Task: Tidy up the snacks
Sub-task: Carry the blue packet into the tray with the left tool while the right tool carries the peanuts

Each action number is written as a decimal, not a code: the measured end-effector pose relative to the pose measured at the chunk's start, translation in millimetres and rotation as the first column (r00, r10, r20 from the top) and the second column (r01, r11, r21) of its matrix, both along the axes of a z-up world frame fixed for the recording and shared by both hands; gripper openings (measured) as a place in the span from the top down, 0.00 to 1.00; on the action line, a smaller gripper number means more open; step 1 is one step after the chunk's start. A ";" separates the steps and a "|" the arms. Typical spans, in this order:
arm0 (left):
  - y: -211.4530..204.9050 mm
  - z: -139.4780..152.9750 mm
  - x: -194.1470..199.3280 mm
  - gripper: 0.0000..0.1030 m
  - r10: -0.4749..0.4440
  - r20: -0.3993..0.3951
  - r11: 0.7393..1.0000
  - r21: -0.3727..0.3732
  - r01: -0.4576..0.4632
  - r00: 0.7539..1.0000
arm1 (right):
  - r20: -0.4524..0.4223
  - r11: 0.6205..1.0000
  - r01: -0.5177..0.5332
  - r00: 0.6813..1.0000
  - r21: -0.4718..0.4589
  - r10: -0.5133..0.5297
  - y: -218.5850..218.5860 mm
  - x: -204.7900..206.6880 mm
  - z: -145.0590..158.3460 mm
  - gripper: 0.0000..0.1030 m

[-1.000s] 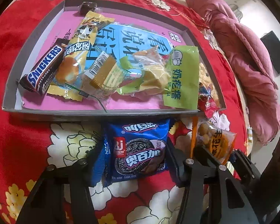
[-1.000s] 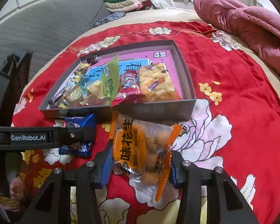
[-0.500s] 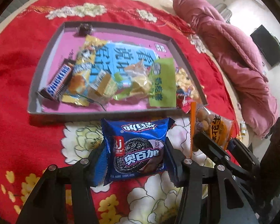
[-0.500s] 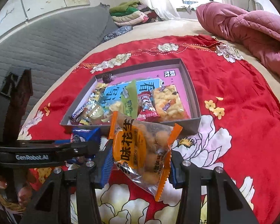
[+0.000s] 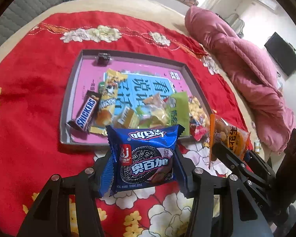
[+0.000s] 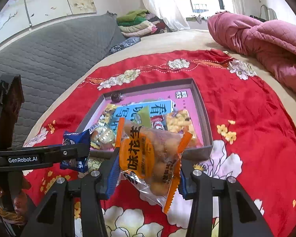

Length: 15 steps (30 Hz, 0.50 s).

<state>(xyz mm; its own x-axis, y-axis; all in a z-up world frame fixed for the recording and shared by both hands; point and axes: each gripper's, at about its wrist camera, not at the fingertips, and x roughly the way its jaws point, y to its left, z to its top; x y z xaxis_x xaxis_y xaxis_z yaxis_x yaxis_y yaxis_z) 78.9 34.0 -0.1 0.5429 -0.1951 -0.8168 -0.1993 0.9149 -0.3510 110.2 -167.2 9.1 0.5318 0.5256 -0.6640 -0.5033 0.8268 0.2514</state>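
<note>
- Packets held: left hand-held gripper [image 5: 143, 169] pinches the blue cookie packet [image 5: 144, 156]; right hand-held gripper [image 6: 147, 175] clamps the orange peanut bag [image 6: 150, 158], both above the red bedspread [image 5: 29, 108].
- Carry each over the tray's [image 5: 69, 90] near wall; release over bare pink floor, avoiding the crowded snacks.

right claw [image 6: 147, 169] grips orange peanut bag [image 6: 148, 156] | grey tray [image 6: 204, 116] beyond, snacks inside

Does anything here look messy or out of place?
Nothing is spilled or torn. The snacks in the grey tray lie in a loose overlapping heap near its front edge, with one small dark candy alone at the far end. Two packets are held in the air.
</note>
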 end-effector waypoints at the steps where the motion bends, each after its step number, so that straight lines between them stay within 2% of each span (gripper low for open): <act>1: 1.6 1.1 0.0 0.46 0.004 0.003 1.000 0.001 -0.004 1.000 | 0.003 1.000 -0.001 1.000 0.001 0.001 0.7 0.5 1.3 0.53; 15: 17.6 8.4 5.0 0.46 0.041 0.036 0.999 0.026 -0.041 0.999 | 0.043 1.000 -0.022 0.999 0.016 0.021 21.8 13.8 18.1 0.53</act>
